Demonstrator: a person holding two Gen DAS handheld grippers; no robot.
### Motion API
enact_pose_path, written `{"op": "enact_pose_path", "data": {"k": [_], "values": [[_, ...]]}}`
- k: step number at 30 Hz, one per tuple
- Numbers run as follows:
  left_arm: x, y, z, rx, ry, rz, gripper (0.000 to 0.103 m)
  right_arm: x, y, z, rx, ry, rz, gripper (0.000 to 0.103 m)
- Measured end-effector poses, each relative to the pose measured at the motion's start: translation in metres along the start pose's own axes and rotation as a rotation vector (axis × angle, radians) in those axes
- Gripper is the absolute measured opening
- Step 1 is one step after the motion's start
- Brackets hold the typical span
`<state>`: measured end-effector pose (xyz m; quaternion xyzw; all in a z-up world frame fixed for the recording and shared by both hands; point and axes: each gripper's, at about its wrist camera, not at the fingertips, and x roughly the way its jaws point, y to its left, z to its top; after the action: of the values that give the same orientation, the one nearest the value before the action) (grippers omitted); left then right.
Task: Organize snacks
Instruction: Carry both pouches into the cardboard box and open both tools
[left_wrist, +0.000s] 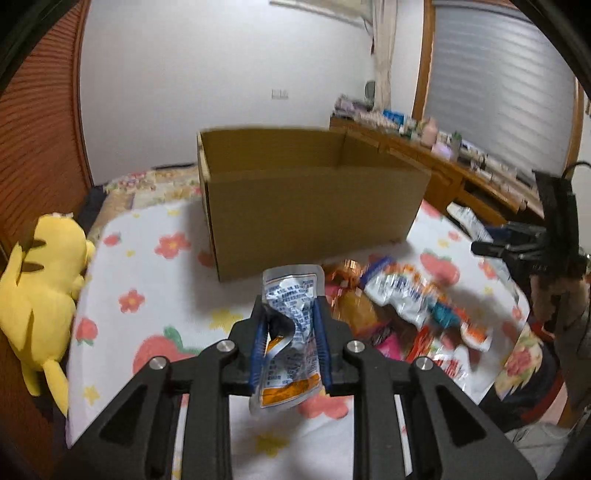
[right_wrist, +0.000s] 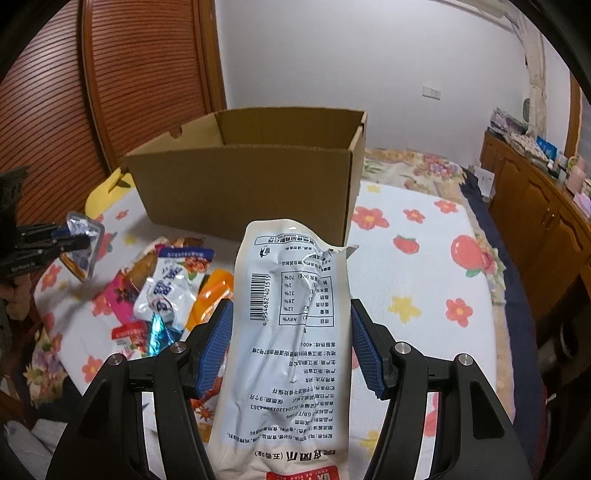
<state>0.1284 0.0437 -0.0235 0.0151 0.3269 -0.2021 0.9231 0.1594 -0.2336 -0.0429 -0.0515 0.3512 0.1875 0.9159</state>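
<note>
1. While gripping from both sides, the left gripper (left_wrist: 289, 308) is pinching a small silver-and-orange snack pouch (left_wrist: 290, 339); its blue pads are pressing the crumpled foil, jaws nearly together, pouch lifted clear of the floral bedspread (left_wrist: 147, 266).
2. That pouch is sticking up past the fingertips and hanging below them, in front of the cardboard box (left_wrist: 306, 206), not over it.
3. The right gripper (right_wrist: 291, 321) is holding a long white snack packet (right_wrist: 295, 332) lengthwise between its blue pads, jaws standing fairly wide around it; the left pad is touching the packet's edge, the right-pad contact is hard to tell.
4. The packet's printed back with its barcode is facing the camera, its top end reaching toward the box's near wall.
5. The box is sitting open-topped on the bed; what's inside isn't visible.
6. A loose snack pile (right_wrist: 162, 291) is lying on the bedspread between the two grippers, just before the box.
7. A yellow plush toy (left_wrist: 40, 284) is lying at the bed's left edge, well apart from the snacks.
</note>
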Motion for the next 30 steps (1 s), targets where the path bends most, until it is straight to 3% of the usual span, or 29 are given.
{"op": "enact_pose_path", "data": {"k": [9,21,30], "values": [[-0.007,-0.01,0.059,0.016,-0.119,0.001,0.021,-0.014,0.005,0.043,-0.04,-0.086,0.003,0.063],[0.027,0.002,0.136,-0.01,-0.202,0.051,0.021,0.007,0.004,0.128,-0.049,-0.175,0.024,0.063],[0.077,0.015,0.164,-0.028,-0.152,0.089,0.021,0.057,-0.002,0.182,-0.013,-0.163,-0.013,0.063]]}}
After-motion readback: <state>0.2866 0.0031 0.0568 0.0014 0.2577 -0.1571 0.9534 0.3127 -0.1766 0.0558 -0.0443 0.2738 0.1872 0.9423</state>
